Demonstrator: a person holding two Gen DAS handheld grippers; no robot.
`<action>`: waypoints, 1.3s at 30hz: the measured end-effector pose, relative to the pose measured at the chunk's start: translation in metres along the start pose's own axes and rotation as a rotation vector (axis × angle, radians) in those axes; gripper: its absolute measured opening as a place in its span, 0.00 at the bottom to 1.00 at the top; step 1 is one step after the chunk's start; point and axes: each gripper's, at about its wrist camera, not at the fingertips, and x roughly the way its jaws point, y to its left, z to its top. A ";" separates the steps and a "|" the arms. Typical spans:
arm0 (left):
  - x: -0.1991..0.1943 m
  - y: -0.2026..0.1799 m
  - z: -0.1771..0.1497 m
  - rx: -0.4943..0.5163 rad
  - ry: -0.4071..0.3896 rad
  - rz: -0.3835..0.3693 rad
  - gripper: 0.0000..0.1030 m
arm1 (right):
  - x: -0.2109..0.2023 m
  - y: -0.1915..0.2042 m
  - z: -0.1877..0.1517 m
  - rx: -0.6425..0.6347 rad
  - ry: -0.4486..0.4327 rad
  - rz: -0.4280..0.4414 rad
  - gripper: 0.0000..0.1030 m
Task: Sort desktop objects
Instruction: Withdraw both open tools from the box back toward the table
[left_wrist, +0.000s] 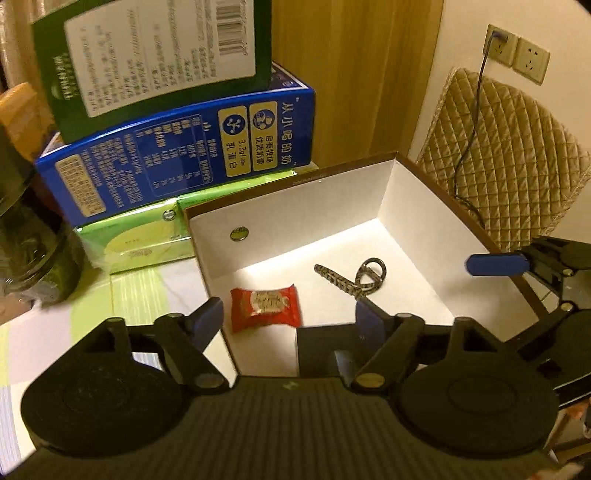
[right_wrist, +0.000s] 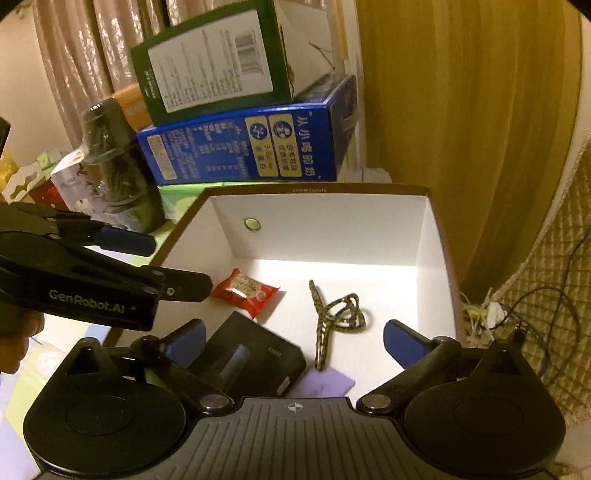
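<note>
Both grippers tip down over the white box. The left gripper is spread apart with nothing pinched. The right gripper is spread wide, holding nothing too. Inside the box lie a red candy, a spotted clip, a black case and a purple note. The grippers hide part of the case; it may be a power bank. Behind the box are a blue carton, a green box and a dark jar.
</note>
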 end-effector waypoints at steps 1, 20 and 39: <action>-0.005 -0.001 -0.002 0.001 -0.006 0.004 0.75 | -0.006 0.001 -0.002 0.004 -0.004 -0.002 0.98; -0.108 -0.003 -0.061 -0.097 -0.034 0.072 0.82 | -0.081 0.020 -0.040 0.111 -0.047 -0.086 0.98; -0.169 0.003 -0.124 -0.114 -0.023 0.082 0.83 | -0.133 0.072 -0.084 0.118 -0.071 -0.074 0.98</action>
